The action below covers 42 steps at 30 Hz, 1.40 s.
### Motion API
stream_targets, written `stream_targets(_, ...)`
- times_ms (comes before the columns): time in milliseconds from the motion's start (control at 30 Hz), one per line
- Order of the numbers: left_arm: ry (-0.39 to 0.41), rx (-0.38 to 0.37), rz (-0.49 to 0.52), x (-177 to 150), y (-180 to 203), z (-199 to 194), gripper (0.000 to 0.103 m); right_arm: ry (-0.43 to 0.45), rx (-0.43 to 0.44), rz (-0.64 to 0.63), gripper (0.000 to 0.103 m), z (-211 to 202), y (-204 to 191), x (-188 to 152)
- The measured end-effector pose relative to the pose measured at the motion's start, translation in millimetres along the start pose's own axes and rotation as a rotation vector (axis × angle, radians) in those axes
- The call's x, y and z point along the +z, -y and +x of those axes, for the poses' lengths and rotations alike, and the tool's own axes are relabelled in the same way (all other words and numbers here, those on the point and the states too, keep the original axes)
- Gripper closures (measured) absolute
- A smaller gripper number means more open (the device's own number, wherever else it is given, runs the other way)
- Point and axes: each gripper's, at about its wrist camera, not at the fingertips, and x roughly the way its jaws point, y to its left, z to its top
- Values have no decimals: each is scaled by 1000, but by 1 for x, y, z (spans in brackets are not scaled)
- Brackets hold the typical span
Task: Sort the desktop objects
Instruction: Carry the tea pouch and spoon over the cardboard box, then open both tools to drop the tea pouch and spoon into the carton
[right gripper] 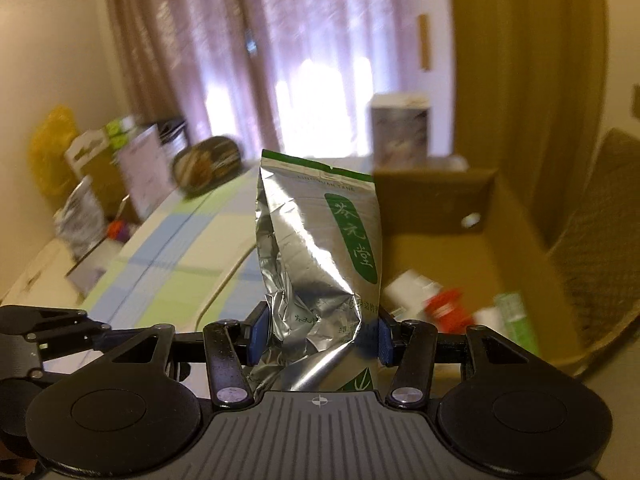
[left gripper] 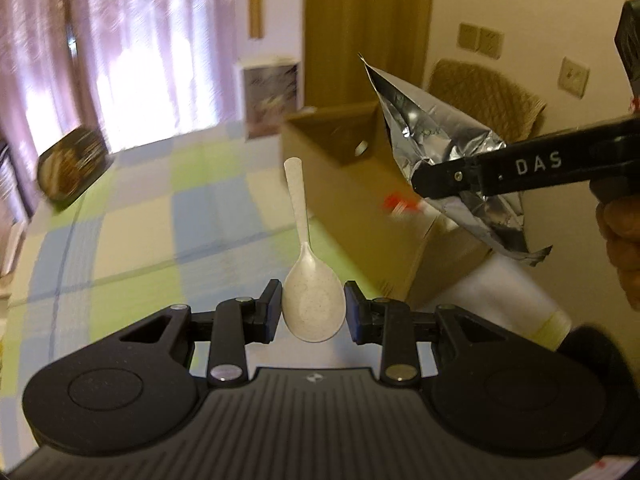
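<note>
My left gripper (left gripper: 313, 312) is shut on the bowl of a white speckled spoon (left gripper: 309, 280), whose handle points up and away over the checked tablecloth (left gripper: 160, 216). My right gripper (right gripper: 318, 334) is shut on a crumpled silver foil tea bag (right gripper: 320, 256) with a green label, held upright in the air. From the left wrist view the same foil bag (left gripper: 432, 136) hangs at the right in the right gripper (left gripper: 448, 180), over the open cardboard box (left gripper: 332, 140). A hand (left gripper: 620, 236) shows at the right edge.
The cardboard box (right gripper: 448, 216) holds a white packet, a red item (right gripper: 444, 304) and a green packet (right gripper: 516, 320). A dark oval tin (left gripper: 68, 164) sits at the table's far left. A wicker chair (left gripper: 484, 96) stands behind the box. Clutter lines the left wall (right gripper: 100, 184).
</note>
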Motion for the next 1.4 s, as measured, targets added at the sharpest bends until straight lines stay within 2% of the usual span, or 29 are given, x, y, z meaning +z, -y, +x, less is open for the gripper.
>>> stream_targets(167, 30, -59, 17, 39, 31, 33, 75, 17, -76, 45, 54, 4, 54, 17)
stream_targets(333, 21, -105, 30, 65, 58, 76, 75, -3, -113, 90, 54, 22, 98, 23)
stream_targets(633, -32, -105, 31, 78, 74, 133, 74, -51, -114, 121, 54, 51, 136, 22)
stream_targets(700, -40, -95, 35, 78, 72, 136, 59, -52, -109, 125, 54, 55, 139, 21)
stream_targets(1100, 0, -57, 7, 61, 52, 98, 58, -70, -88, 91, 54, 75, 129, 22)
stream_targets(1133, -1, -54, 4, 59, 51, 96, 57, -71, -85, 87, 54, 77, 127, 22)
stream_targets(1200, -9, -48, -7, 56, 49, 95, 49, -77, -83, 80, 53, 81, 124, 23)
stream_targets(1267, -20, -39, -13, 52, 47, 94, 46, -81, -78, 66, 44, 85, 120, 22)
stream_targets(1400, -33, -34, -37, 46, 41, 90, 39, -61, -85, 60, 34, 82, 115, 23)
